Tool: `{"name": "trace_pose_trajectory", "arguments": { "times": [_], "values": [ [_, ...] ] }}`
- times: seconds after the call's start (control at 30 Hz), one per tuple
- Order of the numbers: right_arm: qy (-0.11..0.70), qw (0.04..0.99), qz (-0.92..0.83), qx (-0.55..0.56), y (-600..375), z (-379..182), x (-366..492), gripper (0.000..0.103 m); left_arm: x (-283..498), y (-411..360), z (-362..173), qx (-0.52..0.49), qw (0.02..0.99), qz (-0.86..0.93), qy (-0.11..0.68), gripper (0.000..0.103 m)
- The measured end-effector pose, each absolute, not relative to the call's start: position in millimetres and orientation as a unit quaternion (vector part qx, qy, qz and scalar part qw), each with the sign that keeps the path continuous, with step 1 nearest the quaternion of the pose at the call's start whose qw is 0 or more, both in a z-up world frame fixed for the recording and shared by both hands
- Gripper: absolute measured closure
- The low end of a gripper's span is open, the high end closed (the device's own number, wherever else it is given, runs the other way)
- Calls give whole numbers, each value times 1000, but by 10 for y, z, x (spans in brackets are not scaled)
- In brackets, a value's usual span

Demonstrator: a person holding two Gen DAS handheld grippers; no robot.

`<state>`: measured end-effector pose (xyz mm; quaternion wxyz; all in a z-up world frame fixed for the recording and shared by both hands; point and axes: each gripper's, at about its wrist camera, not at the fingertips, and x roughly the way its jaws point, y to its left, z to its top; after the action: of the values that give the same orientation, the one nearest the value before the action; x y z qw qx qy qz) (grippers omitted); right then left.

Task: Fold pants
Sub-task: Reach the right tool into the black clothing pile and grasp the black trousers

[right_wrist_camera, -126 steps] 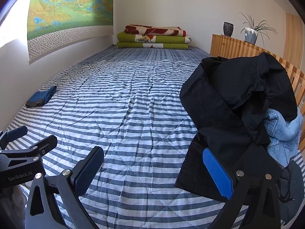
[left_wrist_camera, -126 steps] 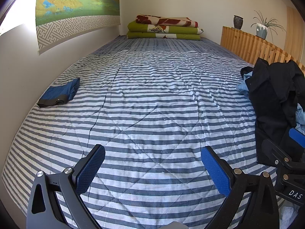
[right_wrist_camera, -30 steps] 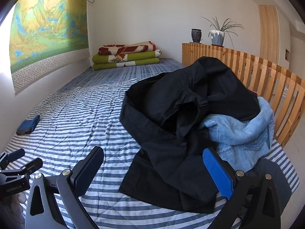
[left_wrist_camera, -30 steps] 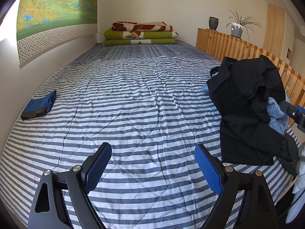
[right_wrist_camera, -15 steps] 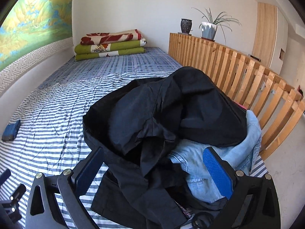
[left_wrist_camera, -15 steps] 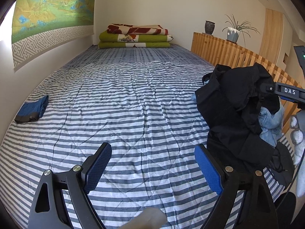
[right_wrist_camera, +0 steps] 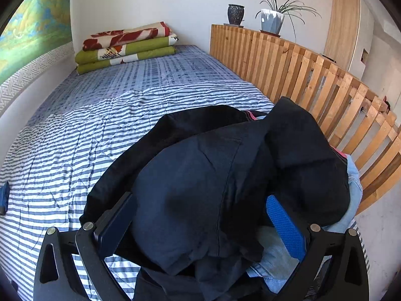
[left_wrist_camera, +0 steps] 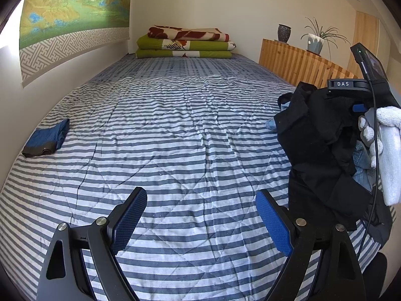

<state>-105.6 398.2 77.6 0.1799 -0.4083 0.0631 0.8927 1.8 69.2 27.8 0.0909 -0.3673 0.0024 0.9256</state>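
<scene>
A heap of dark pants lies by the bed's right side, on top of light blue denim. My right gripper is open and pushed low into the heap, so navy cloth bulges between its wide-spread fingers without being pinched. The left wrist view shows the same heap at the right, with a white-gloved hand holding the right tool's black housing above it. My left gripper hovers open over the striped quilt, holding nothing.
A folded blue garment rests near the left wall. Folded blankets are stacked at the bed's far end. A wooden slatted rail runs along the right side, with a vase and a potted plant on it.
My right gripper has moved forward and down onto the heap, and dark cloth now fills the gap between its fingers. The left gripper stayed open over the quilt, shifting only slightly.
</scene>
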Motion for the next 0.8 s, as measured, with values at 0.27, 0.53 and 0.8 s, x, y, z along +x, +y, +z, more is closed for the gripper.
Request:
{"name": "trace_pose_trajectory", "arguments": {
  "times": [0.27, 0.53, 0.8],
  "values": [
    [73, 170, 874, -449, 4121, 699, -1173, 80, -3, 254, 299, -371, 60, 926, -25, 28],
    [45, 138, 897, -417, 3885, 997, -939, 96, -3, -194, 317, -371, 33, 926, -58, 33],
    [-10, -21, 922, -387, 2874, 1393, -470, 101, 52, -613, 351, -364, 0, 928, -82, 33]
  ]
}}
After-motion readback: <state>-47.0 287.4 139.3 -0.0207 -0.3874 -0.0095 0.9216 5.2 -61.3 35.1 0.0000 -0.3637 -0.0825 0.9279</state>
